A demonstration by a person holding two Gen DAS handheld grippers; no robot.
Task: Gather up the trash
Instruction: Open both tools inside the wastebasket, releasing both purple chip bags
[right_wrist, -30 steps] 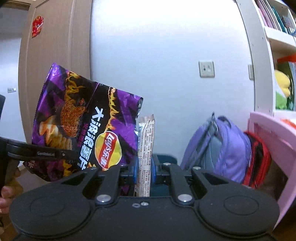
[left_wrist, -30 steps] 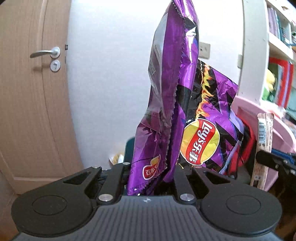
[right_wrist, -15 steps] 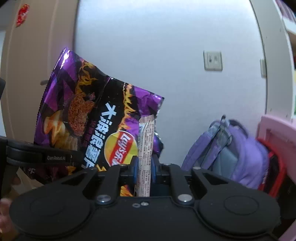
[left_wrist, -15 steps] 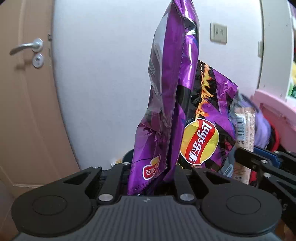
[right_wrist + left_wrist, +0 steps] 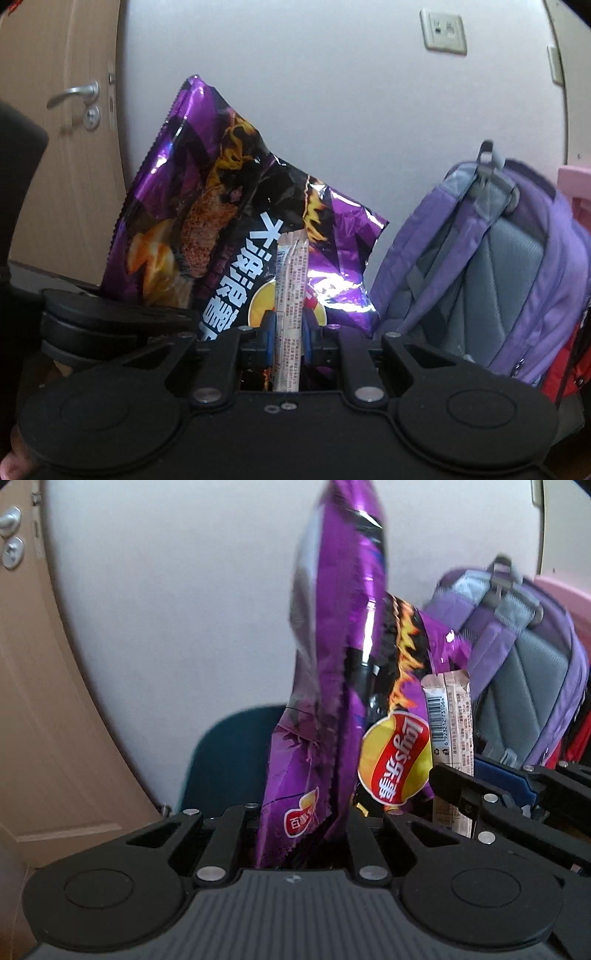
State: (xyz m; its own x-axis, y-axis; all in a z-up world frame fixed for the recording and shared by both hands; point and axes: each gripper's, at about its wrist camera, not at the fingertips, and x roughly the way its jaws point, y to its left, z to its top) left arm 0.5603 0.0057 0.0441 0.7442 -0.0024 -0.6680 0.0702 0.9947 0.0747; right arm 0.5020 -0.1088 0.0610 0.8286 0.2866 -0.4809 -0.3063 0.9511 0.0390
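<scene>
A crumpled purple chip bag (image 5: pixel 332 686) stands upright out of my left gripper (image 5: pixel 301 812), which is shut on the bag's lower edge. In the right wrist view the same chip bag (image 5: pixel 221 229) hangs at the left, with the left gripper (image 5: pixel 147 317) clamped under it. My right gripper (image 5: pixel 290 328) is shut on a thin beige stick wrapper (image 5: pixel 291 295), pinched between its blue pads. The left wrist view also catches that stick wrapper (image 5: pixel 448 720) and the right gripper (image 5: pixel 458 786) just right of the chip bag. A dark teal bin (image 5: pixel 229 760) sits low behind the bag, its opening hidden.
A purple and grey backpack (image 5: pixel 495 266) leans against the white wall on the right, with a red bag (image 5: pixel 576 362) beside it. A wooden door (image 5: pixel 66 147) with a metal handle is on the left. A pink furniture edge (image 5: pixel 561 590) shows at far right.
Both grippers have sunk and moved toward the wall with their trash still held. The door has slid off to the left, and the teal bin and backpack now loom larger.
</scene>
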